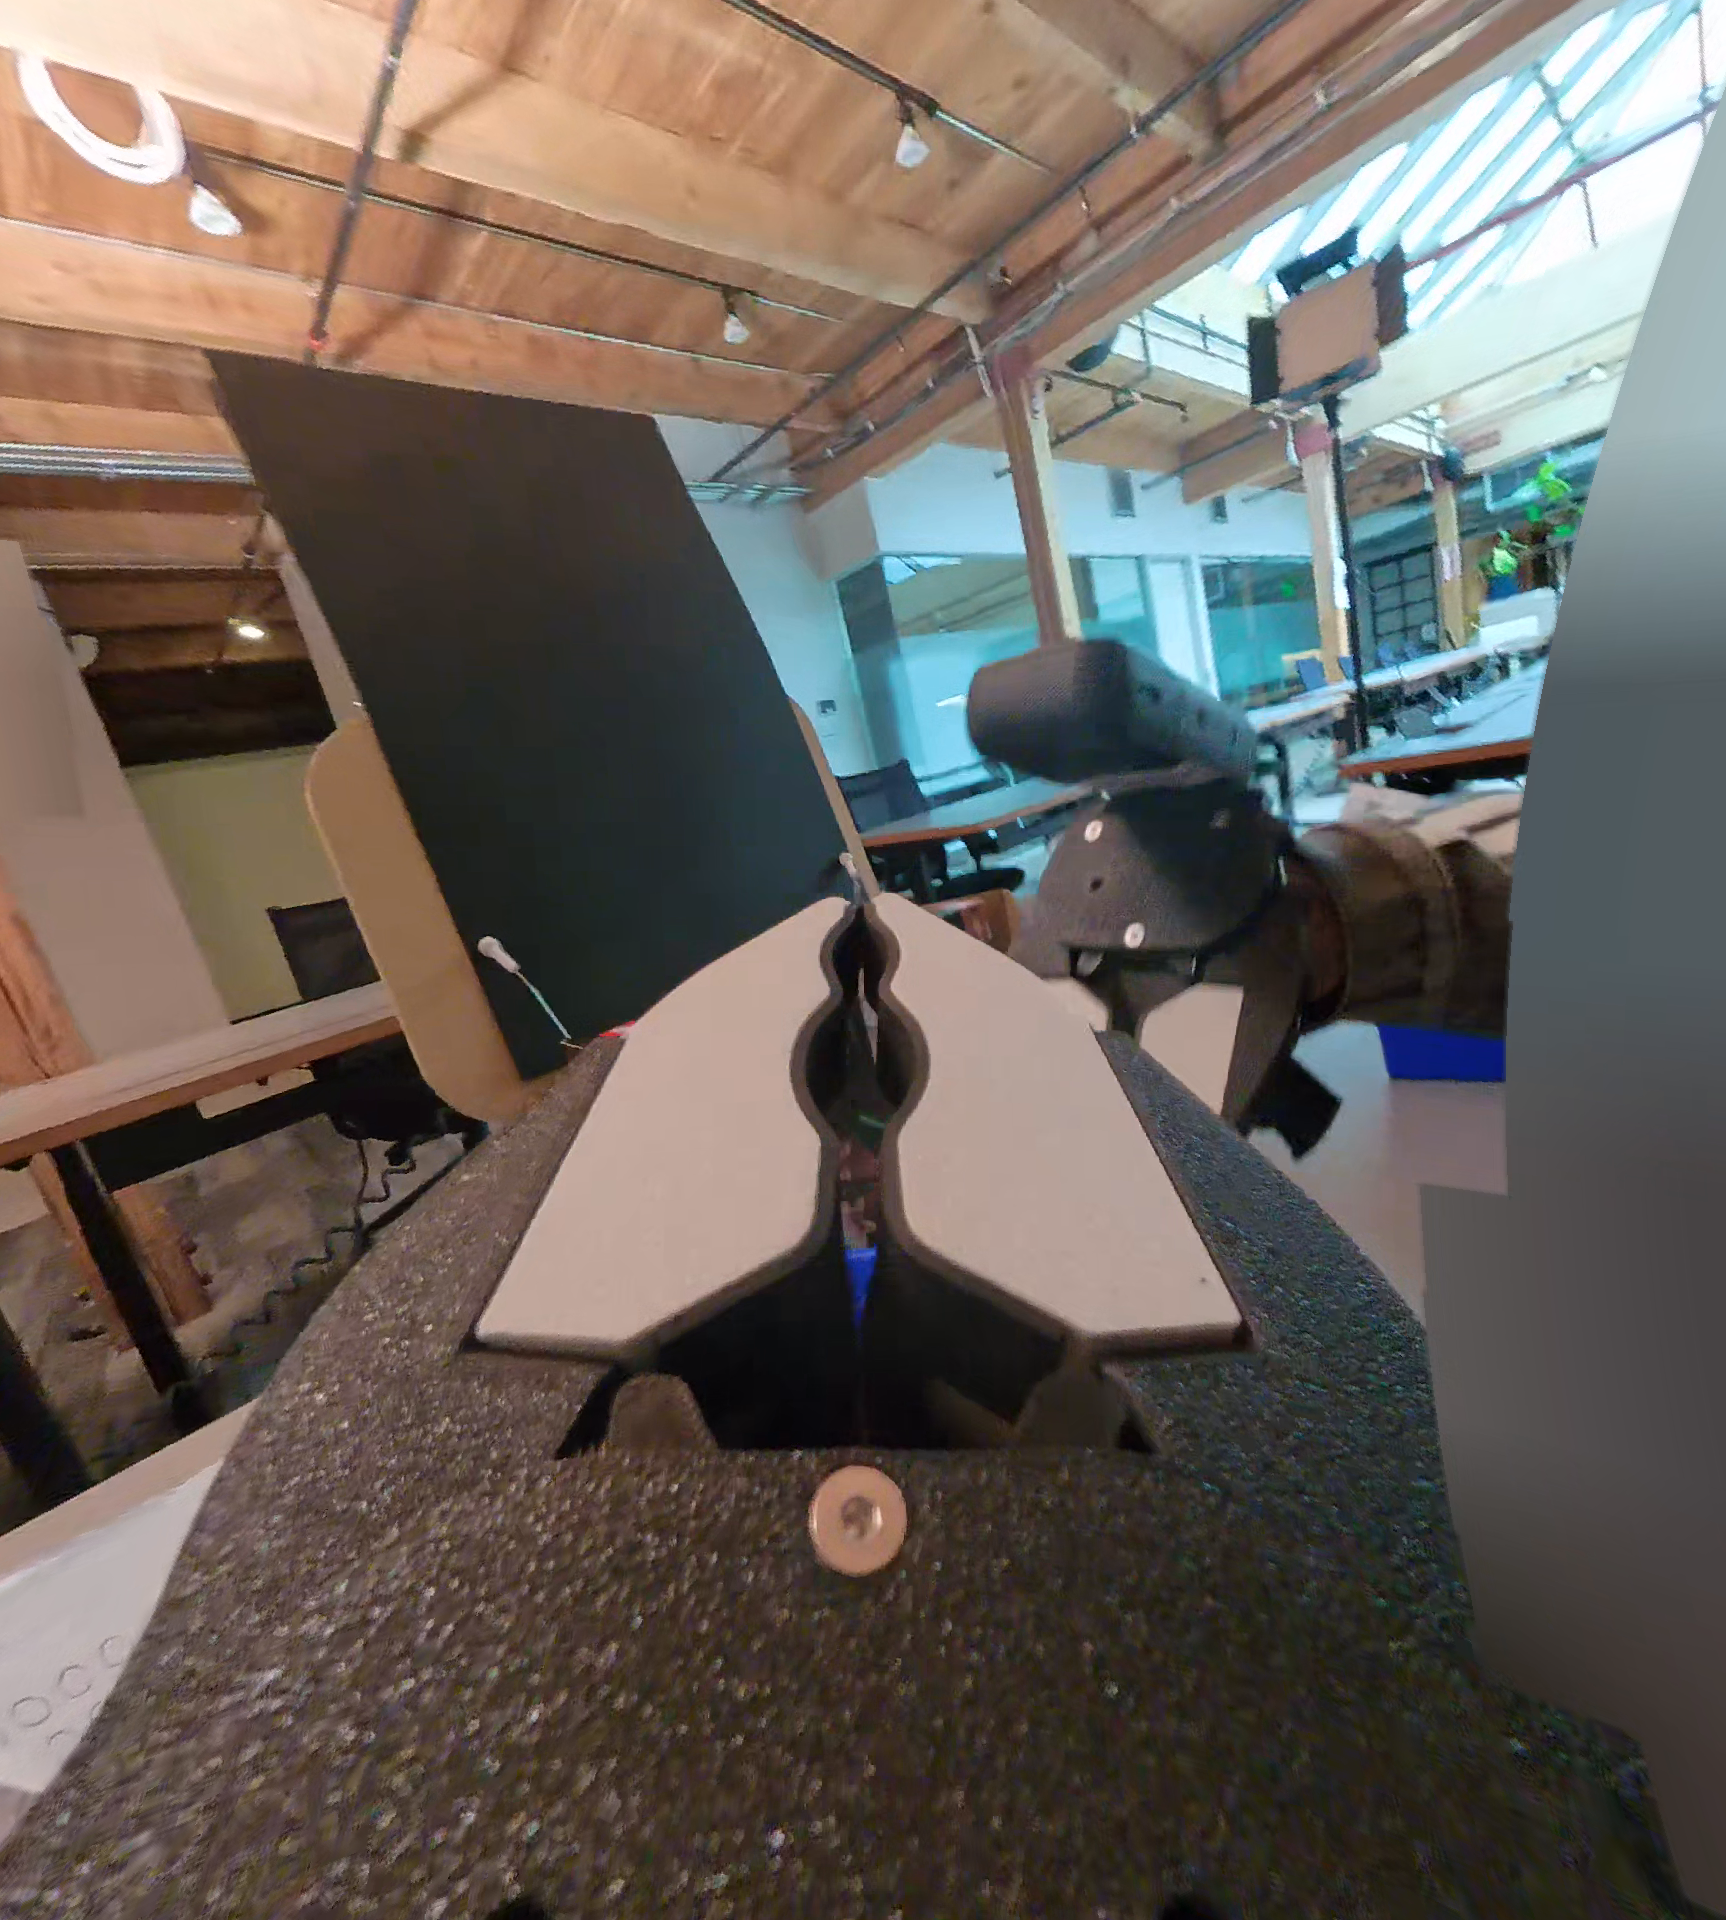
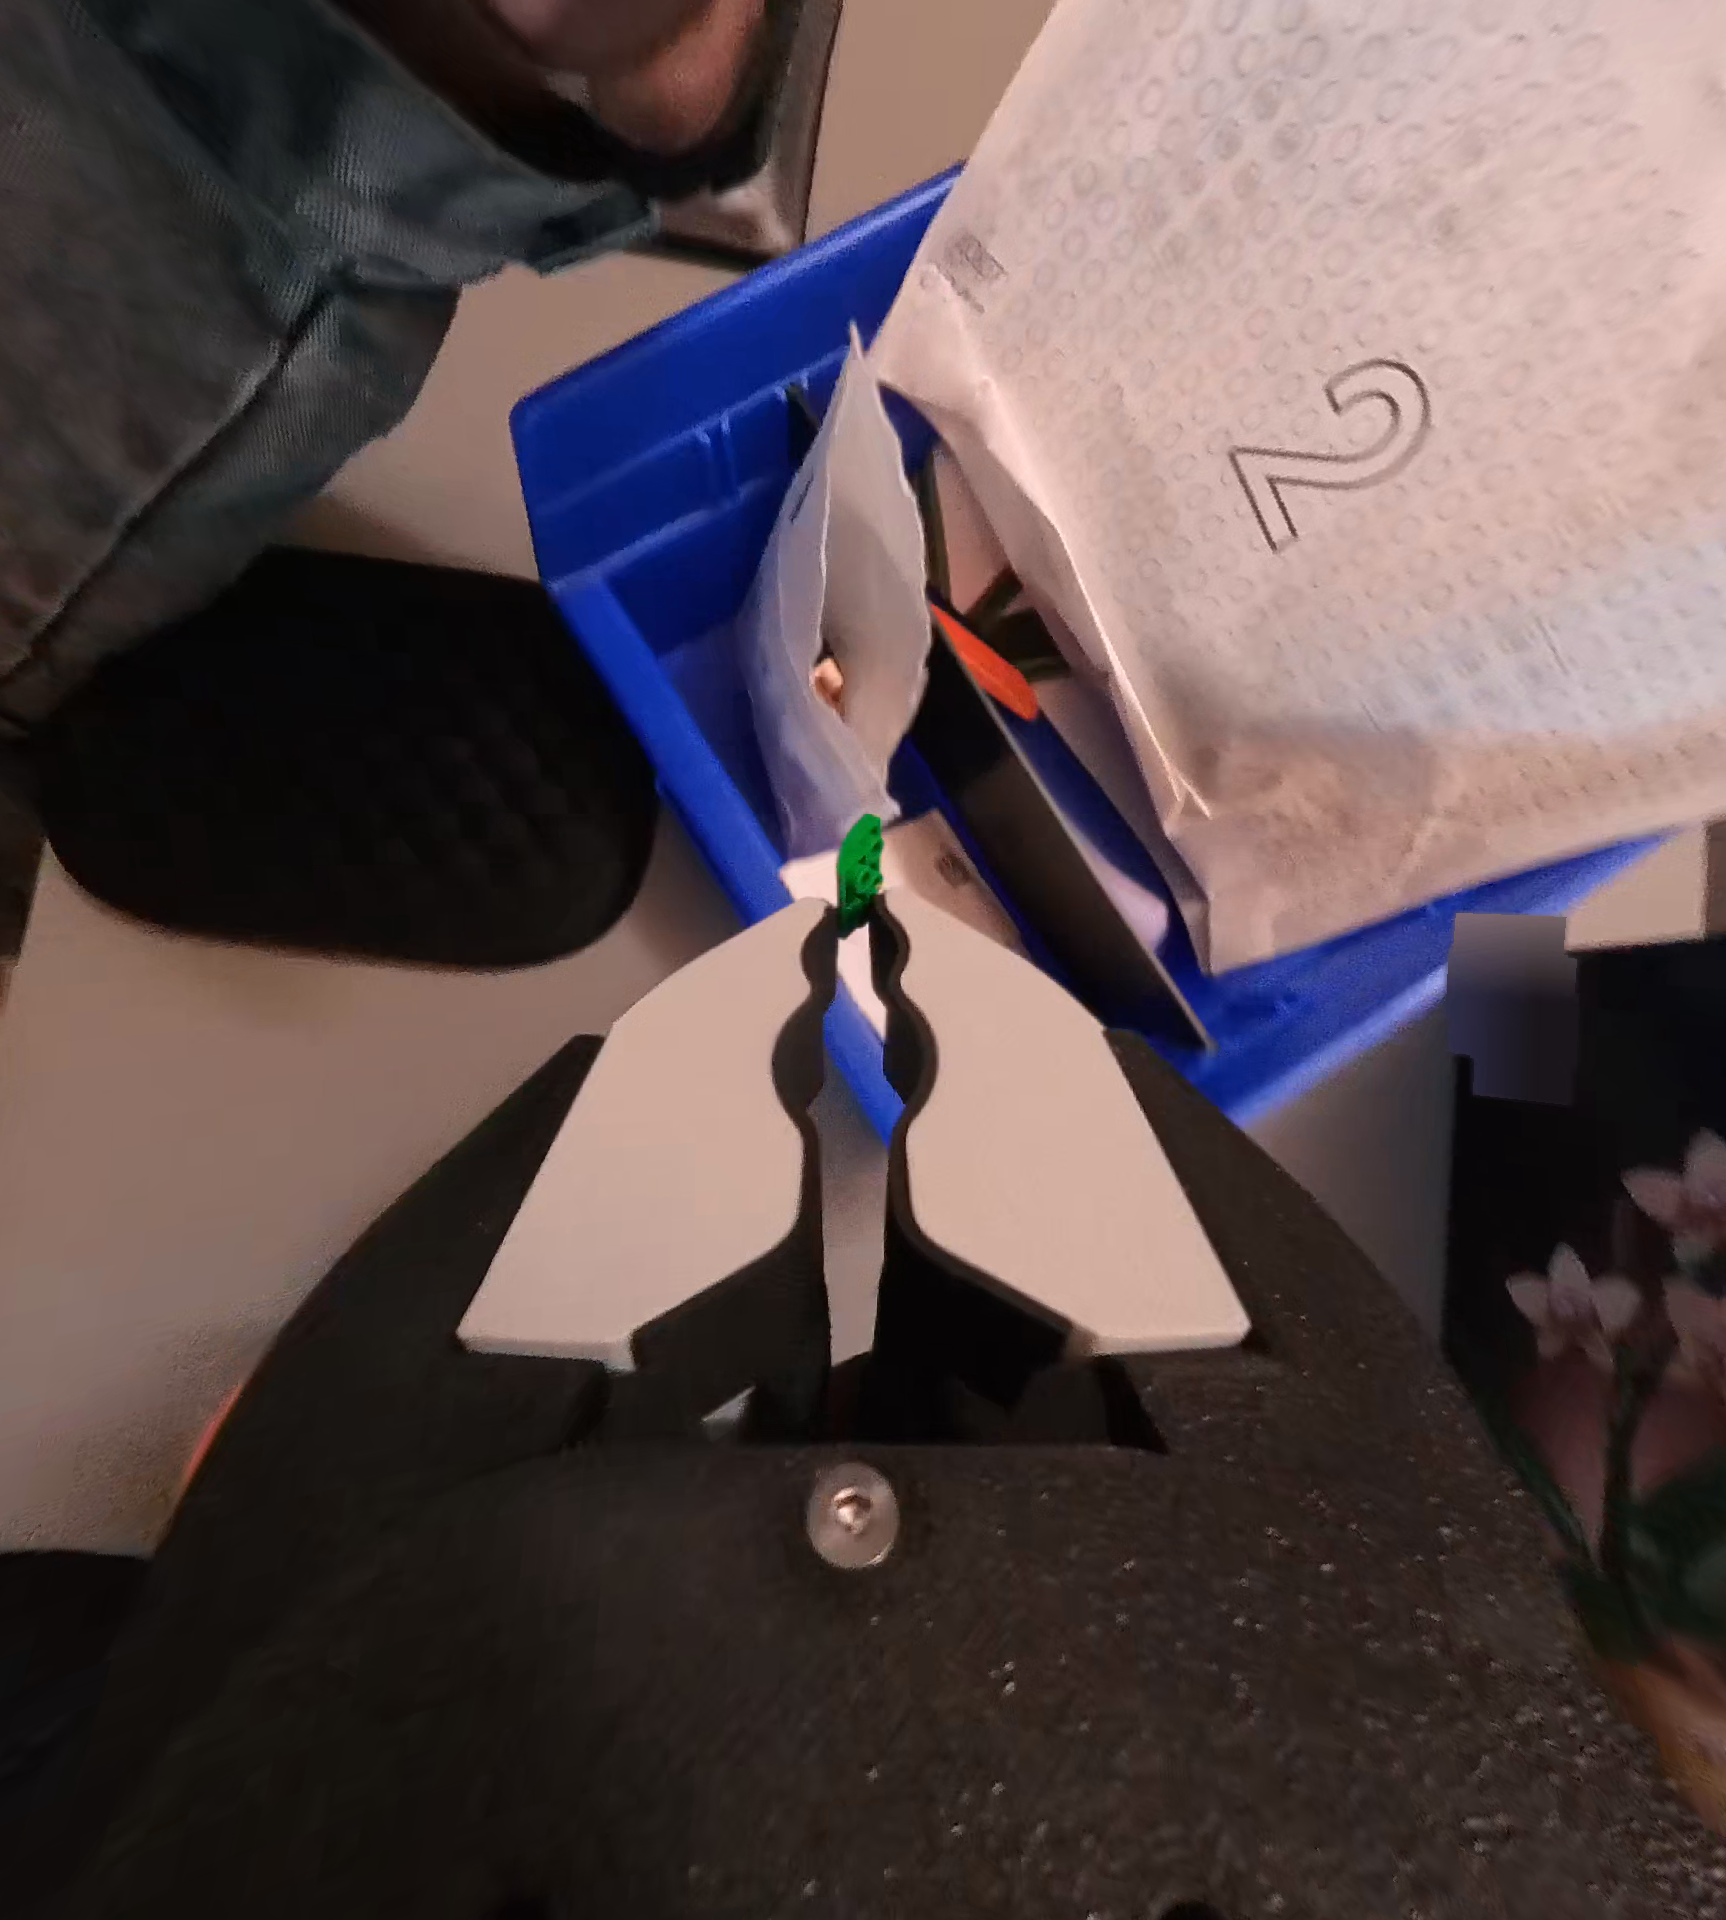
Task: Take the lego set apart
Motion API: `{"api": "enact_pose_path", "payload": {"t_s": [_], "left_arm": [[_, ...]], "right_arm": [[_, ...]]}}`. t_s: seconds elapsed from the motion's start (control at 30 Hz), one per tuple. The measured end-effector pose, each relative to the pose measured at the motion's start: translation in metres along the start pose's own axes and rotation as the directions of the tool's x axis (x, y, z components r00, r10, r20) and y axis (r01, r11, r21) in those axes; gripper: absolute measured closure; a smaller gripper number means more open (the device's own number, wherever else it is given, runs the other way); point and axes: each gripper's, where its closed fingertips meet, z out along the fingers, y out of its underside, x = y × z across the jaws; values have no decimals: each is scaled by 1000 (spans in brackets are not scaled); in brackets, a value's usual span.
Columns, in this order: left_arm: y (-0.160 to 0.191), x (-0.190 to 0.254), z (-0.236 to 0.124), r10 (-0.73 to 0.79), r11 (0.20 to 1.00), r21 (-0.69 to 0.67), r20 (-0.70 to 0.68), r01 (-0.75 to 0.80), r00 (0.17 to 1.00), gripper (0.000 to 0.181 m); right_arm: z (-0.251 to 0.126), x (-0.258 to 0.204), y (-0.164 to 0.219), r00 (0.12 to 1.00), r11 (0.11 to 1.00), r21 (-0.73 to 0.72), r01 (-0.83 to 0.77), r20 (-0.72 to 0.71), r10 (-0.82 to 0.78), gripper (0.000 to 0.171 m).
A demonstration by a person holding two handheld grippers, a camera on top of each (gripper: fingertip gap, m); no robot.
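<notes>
In the right wrist view my right gripper (image 2: 851, 914) is shut on a small green lego piece (image 2: 859, 868). The piece sticks out past the fingertips, above the near wall of a blue bin (image 2: 630, 447). In the left wrist view my left gripper (image 1: 859, 914) is raised toward the room with its pads together. A thin white-tipped stem (image 1: 846, 864) shows just past its tips. The right gripper (image 1: 1274, 1091) also shows there, blurred, pointing down beside the blue bin (image 1: 1441, 1055). A pink lego orchid (image 2: 1690, 1309) stands at the lower right of the right wrist view.
The bin holds a clear plastic bag (image 2: 838, 623), a dark flat booklet (image 2: 1046, 821) and a large white paper bag (image 2: 1358, 468) that leans over it. A grey sleeve (image 2: 163, 312) and a black oval object (image 2: 339, 758) lie left of the bin. A dark panel (image 1: 526, 707) stands behind. Tip to tip, the grippers are about 15 cm apart. The pink lego orchid (image 2: 1690, 1309) is about 20 cm from my right fingertips and 30 cm from my left.
</notes>
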Motion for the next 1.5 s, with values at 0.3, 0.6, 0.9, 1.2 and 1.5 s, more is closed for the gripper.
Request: {"api": "enact_pose_path", "payload": {"t_s": [0.3,0.6,0.9,1.2,1.5], "left_arm": [[-3,-21,-8,-40,997,67,128,32,991,181],[-3,-21,-8,-42,997,73,122,33,992,181],[0,-22,-7,-44,997,63,133,36,990,181],[2,-23,-7,-41,998,57,138,34,990,181],[5,-23,-6,-39,998,44,141,34,989,181]], "right_arm": [[67,4,-32,992,994,-103,27,126,-14,166],[70,-10,-34,974,988,-92,127,202,-107,136],[68,-27,-28,942,963,-72,261,237,-237,101],[74,-39,-23,890,900,-87,428,212,-403,87],[69,-39,-27,884,891,-48,451,162,-438,85]]}}
